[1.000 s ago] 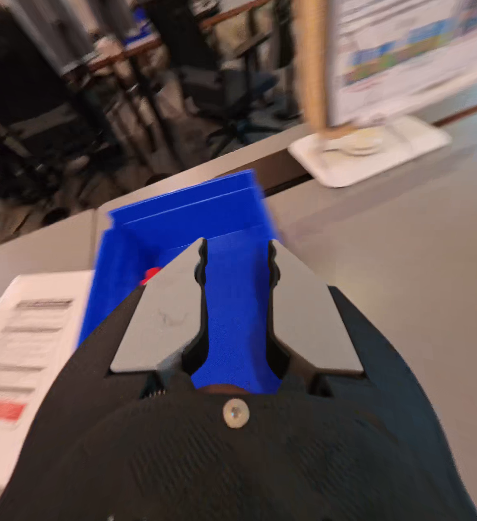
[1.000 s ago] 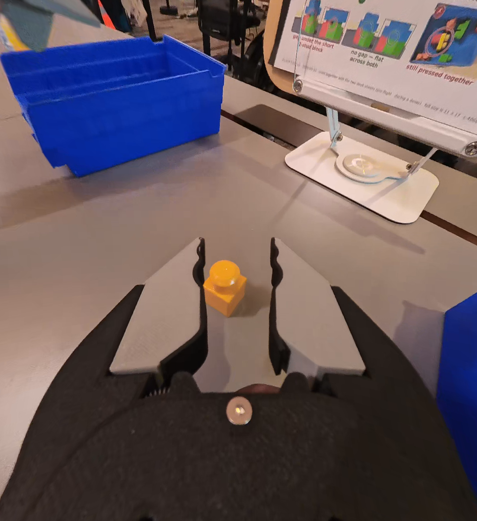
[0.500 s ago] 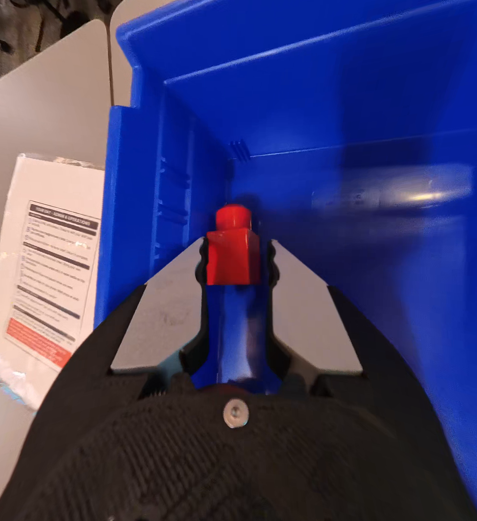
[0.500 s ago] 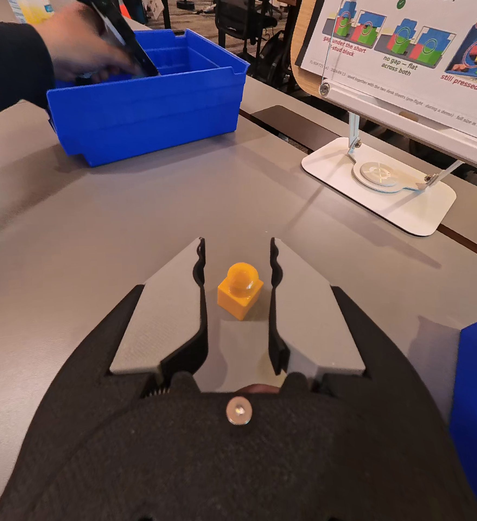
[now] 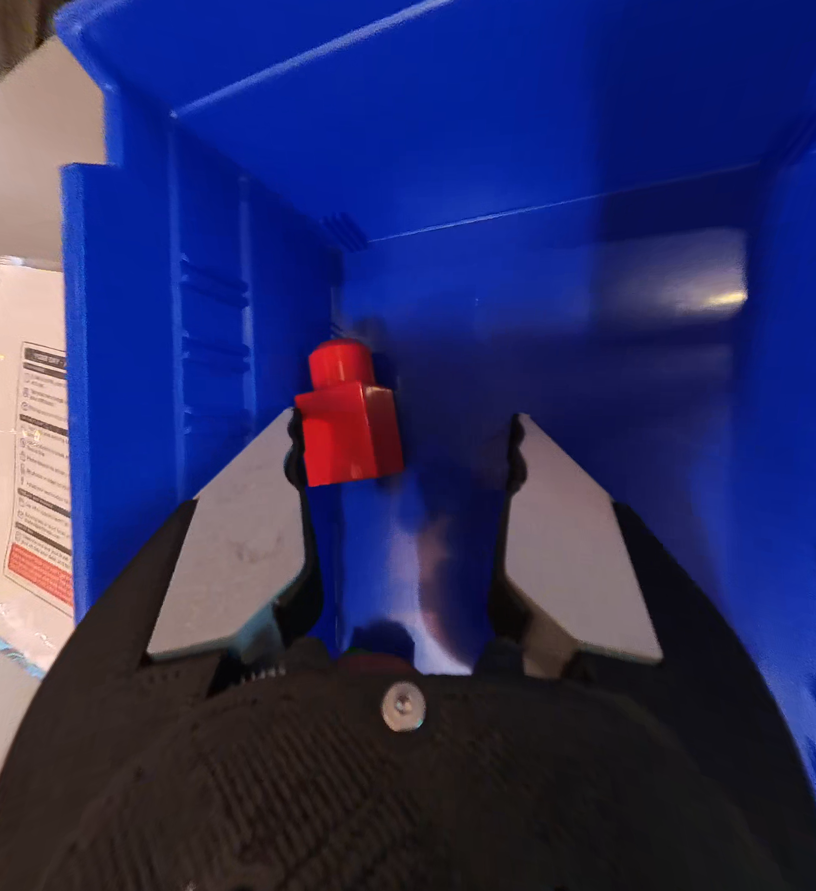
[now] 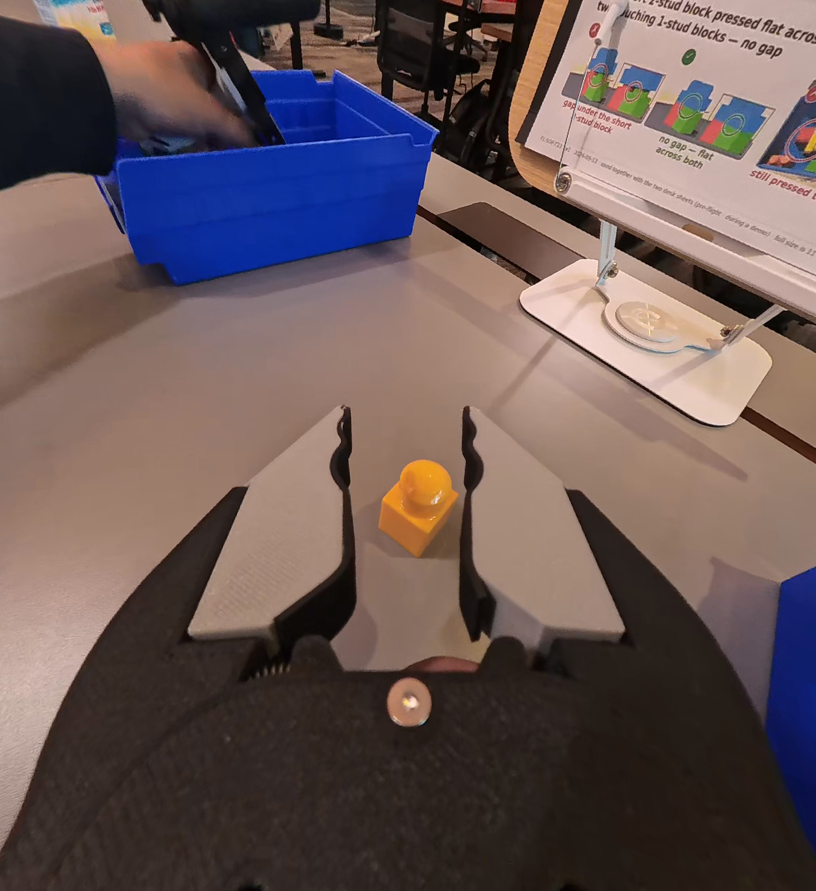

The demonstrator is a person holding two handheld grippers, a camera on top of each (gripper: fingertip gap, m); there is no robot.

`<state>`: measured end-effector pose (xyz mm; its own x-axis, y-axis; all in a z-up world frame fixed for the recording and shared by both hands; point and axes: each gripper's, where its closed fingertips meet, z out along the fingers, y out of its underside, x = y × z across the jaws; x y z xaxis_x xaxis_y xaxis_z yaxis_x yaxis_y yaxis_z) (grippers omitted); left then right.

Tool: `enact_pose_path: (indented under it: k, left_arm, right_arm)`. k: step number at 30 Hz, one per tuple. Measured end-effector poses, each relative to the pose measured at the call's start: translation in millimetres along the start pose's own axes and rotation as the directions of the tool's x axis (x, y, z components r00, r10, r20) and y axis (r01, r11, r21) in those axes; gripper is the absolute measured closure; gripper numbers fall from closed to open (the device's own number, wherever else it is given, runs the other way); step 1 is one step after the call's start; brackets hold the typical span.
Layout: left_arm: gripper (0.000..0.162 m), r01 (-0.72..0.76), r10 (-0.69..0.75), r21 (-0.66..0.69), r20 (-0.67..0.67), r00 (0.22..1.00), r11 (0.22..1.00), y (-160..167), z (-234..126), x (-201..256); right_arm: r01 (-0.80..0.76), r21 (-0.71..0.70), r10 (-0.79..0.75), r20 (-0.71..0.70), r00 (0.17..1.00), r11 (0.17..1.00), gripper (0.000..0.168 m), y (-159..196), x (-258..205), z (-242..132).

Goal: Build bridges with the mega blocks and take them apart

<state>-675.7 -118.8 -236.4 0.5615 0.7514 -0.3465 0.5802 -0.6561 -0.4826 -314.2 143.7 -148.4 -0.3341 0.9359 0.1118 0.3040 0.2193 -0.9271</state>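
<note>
One red block (image 5: 348,434) lies inside the blue bin (image 5: 493,144).

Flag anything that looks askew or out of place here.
Nothing is damaged or spilled. The red block in the blue bin sits off-centre, against one finger of the open left gripper. The orange block stands upright but turned corner-on between the open right gripper's fingers.

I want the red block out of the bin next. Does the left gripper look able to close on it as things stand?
Probably yes. The left gripper is open inside the blue bin, and the red block sits against its left finger, off centre. Nothing blocks it, though the bin wall is close.
</note>
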Motion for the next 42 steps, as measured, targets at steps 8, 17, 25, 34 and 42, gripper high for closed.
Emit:
enact_pose_path:
  k: [8,17,25,34,42]
  left_arm:
    - [0.084,-0.013,0.010,-0.018,-0.128,0.992,1.000,2.5,-26.9,9.8]
    - [0.127,0.099,-0.102,-0.027,-0.175,0.979,0.995,7.8,0.8,8.6]
    - [0.127,0.138,-0.053,0.266,-0.301,0.952,0.954,-30.6,-86.9,15.5]
    - [0.128,0.095,0.468,0.687,-0.583,0.664,0.721,-16.3,-274.1,233.4]
    - [0.127,0.240,0.492,0.618,-0.761,0.422,0.749,22.3,-269.8,351.8]
  right_arm:
    - [0.009,-0.004,-0.009,0.009,1.000,1.000,0.125,0.8,-3.3,1.4]
    - [0.009,-0.013,-0.010,-0.003,1.000,1.000,0.126,5.2,0.7,5.2]
    - [-0.088,0.010,0.087,0.049,0.995,0.996,0.126,3.1,2.2,5.1]
    - [-0.201,0.104,0.189,0.122,0.974,0.974,0.122,-11.9,10.9,-6.8]
    - [-0.278,0.171,0.226,0.273,0.935,0.945,0.108,-24.1,-10.2,-10.9]
